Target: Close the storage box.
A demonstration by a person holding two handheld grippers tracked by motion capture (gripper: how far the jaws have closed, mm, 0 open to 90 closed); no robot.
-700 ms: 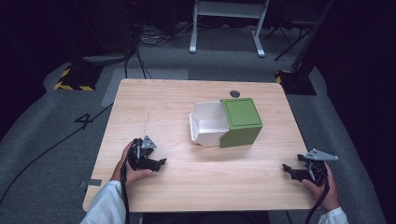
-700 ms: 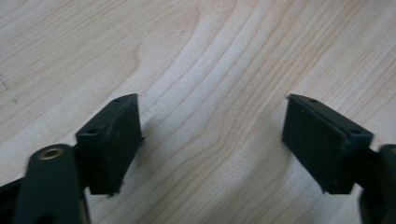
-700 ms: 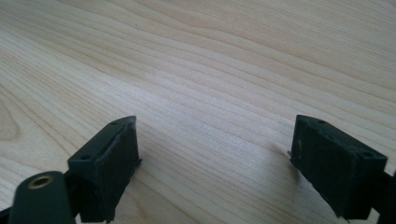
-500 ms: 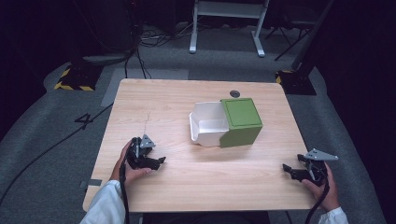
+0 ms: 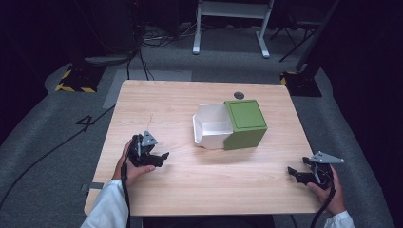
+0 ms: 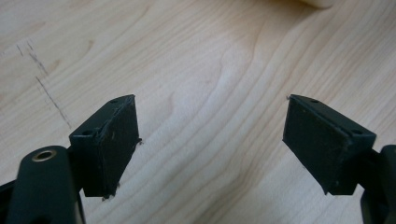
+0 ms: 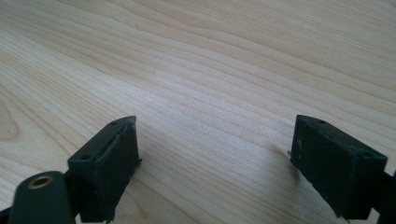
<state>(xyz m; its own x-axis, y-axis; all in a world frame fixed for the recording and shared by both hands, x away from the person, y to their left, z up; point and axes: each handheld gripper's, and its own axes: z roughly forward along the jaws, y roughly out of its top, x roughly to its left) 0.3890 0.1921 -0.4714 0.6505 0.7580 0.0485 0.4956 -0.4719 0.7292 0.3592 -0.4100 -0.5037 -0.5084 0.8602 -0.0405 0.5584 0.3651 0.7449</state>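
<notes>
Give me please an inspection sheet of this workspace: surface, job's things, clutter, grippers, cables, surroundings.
Surface: wooden table, faint pencil marks, a round grommet near the far edge.
Job's things: white bin touching a green box, mid-table.
Clutter: nothing seen.
Grippers: left gripper and right gripper both open, nothing between the jaws, low over the near table.
Cables: one cable trails from the right gripper; more on the floor.
Surroundings: grey carpet, a white stand behind, hazard-striped bases.
</notes>
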